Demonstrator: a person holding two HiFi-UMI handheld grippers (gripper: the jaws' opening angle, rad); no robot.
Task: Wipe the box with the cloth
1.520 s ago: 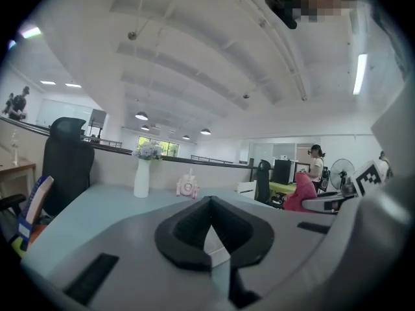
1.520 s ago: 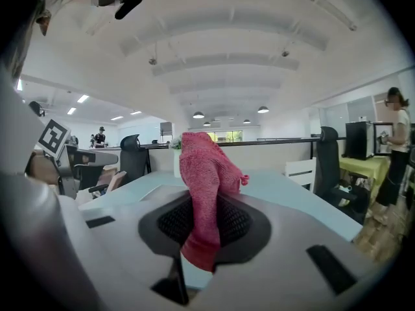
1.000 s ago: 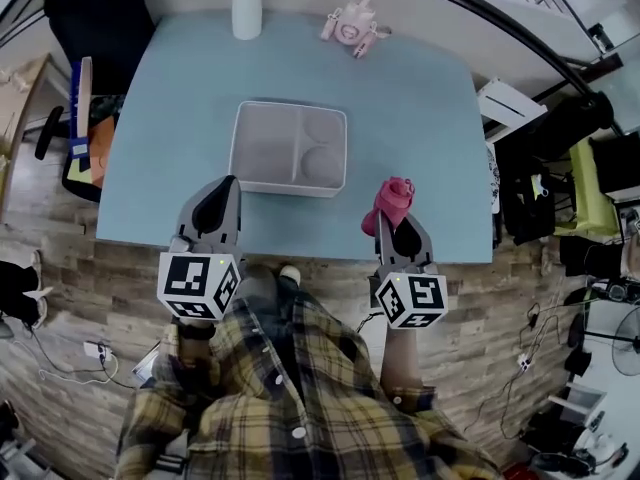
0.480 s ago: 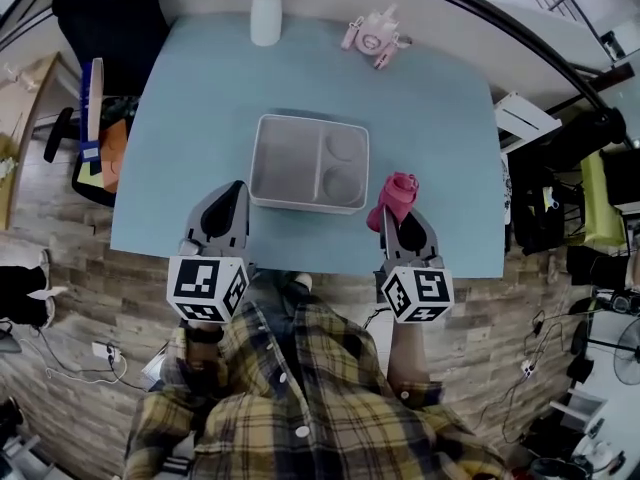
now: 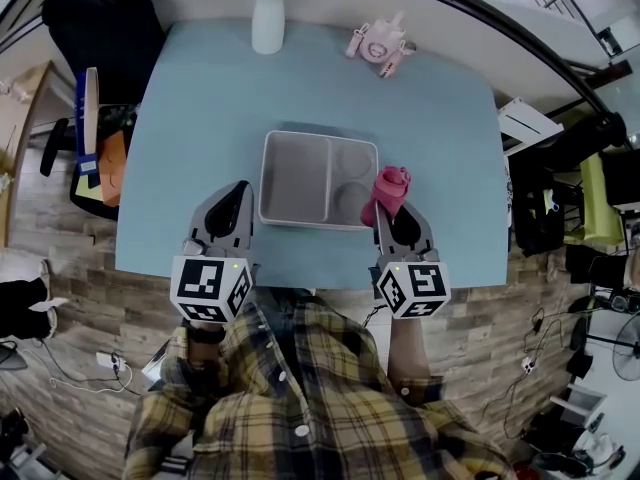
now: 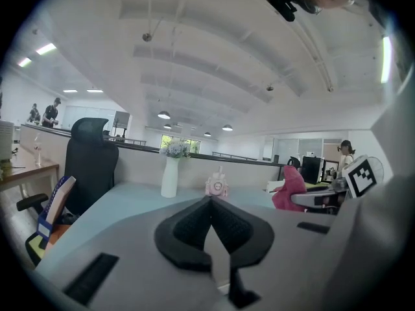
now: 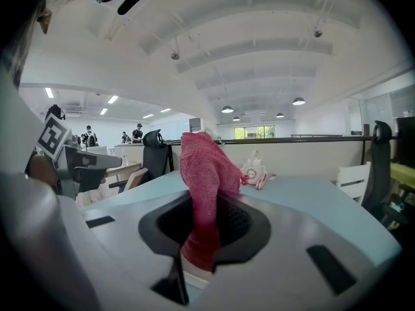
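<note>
A grey box (image 5: 300, 181) with divided compartments lies on the blue table (image 5: 200, 98), near its front edge. My right gripper (image 5: 385, 206) is shut on a pink cloth (image 5: 389, 190), which stands bunched above the jaws at the box's right rim. In the right gripper view the cloth (image 7: 205, 180) rises from between the closed jaws of the right gripper (image 7: 202, 235). My left gripper (image 5: 233, 193) hovers just left of the box, shut and holding nothing. The left gripper (image 6: 211, 220) shows its pads pressed together in its own view.
A white vase (image 5: 268, 23) with flowers and a pink toy (image 5: 378, 45) stand at the table's far edge. A black office chair (image 5: 95, 18) sits at the far left, and books (image 5: 88, 118) lean beside the table's left side. Desks and chairs crowd the right.
The box now lies closer to both grippers. The cloth in my right gripper has come up to the box's right rim from a spot to the right of the box's near right corner.
</note>
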